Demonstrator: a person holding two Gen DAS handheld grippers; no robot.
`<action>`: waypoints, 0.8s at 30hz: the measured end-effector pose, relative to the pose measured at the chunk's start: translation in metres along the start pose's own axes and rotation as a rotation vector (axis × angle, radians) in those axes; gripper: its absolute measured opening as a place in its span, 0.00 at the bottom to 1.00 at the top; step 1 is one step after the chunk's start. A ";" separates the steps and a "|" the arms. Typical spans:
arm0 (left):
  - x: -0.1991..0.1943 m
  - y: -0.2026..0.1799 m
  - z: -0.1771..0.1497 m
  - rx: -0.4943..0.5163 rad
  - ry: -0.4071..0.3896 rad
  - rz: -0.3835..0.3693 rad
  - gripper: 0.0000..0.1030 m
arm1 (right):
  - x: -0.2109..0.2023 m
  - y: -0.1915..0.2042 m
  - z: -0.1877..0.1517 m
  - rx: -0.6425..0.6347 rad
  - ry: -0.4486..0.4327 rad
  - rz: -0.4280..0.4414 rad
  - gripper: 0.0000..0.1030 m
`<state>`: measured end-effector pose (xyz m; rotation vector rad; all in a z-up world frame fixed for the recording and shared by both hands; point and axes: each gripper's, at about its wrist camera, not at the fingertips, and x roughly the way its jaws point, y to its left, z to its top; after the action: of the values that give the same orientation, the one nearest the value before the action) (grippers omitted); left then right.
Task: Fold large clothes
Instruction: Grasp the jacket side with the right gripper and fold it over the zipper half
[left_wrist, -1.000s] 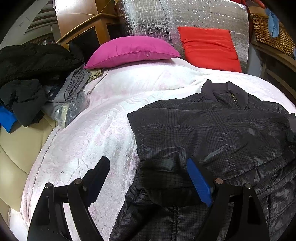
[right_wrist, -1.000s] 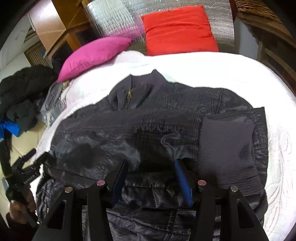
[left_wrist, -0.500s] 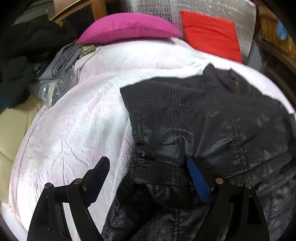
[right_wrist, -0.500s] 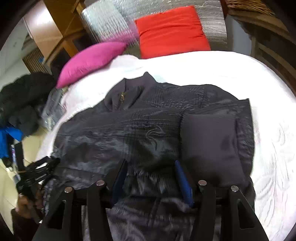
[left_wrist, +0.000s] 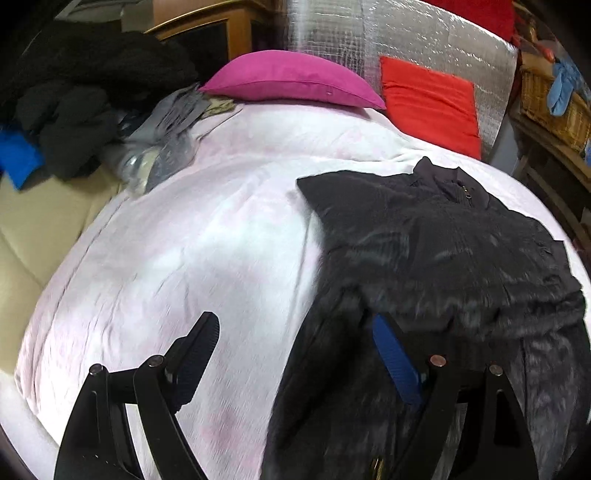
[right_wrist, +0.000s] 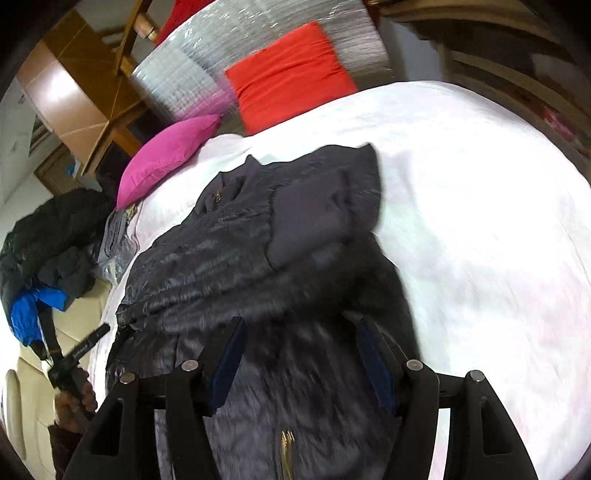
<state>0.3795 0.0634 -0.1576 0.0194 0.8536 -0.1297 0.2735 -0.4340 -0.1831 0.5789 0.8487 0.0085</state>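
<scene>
- Left wrist view: since the earlier frame the black quilted jacket (left_wrist: 443, 258) has slid from the middle toward the right of the frame, and more of the pale pink bedspread (left_wrist: 184, 240) is exposed at centre. The left gripper (left_wrist: 295, 350) is spread wide; only bedspread and the jacket's left edge lie between its jaws, and nothing is pinched.
- The magenta pillow (left_wrist: 291, 79) and red cushion (left_wrist: 428, 103) are seen at the top of the frame, with a heap of dark clothes (left_wrist: 74, 92) at upper left.
- Right wrist view: the jacket (right_wrist: 258, 240) has swung to centre-left, with its collar toward the upper left. The right gripper (right_wrist: 299, 354) is opening above the hem; fabric lies beneath the jaws, seemingly unpressed.
- The left hand (right_wrist: 74, 398) is seen at lower left, on its gripper's handle.
- The fold is judged best done by taking both hem corners evenly and lifting together.
- The hem is blurred and cut off at the bottom edge, so the folded layers cannot be counted.
</scene>
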 end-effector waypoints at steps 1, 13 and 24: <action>-0.004 0.006 -0.005 -0.013 0.002 -0.009 0.83 | -0.007 -0.005 -0.007 0.016 -0.004 -0.005 0.67; -0.051 0.027 -0.082 -0.004 0.049 -0.075 0.83 | -0.041 -0.041 -0.076 0.091 0.045 -0.033 0.68; -0.049 0.036 -0.110 -0.045 0.155 -0.196 0.83 | -0.031 -0.044 -0.103 0.099 0.127 -0.024 0.68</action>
<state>0.2694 0.1117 -0.1942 -0.0972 1.0127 -0.2958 0.1701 -0.4289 -0.2360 0.6662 0.9838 -0.0183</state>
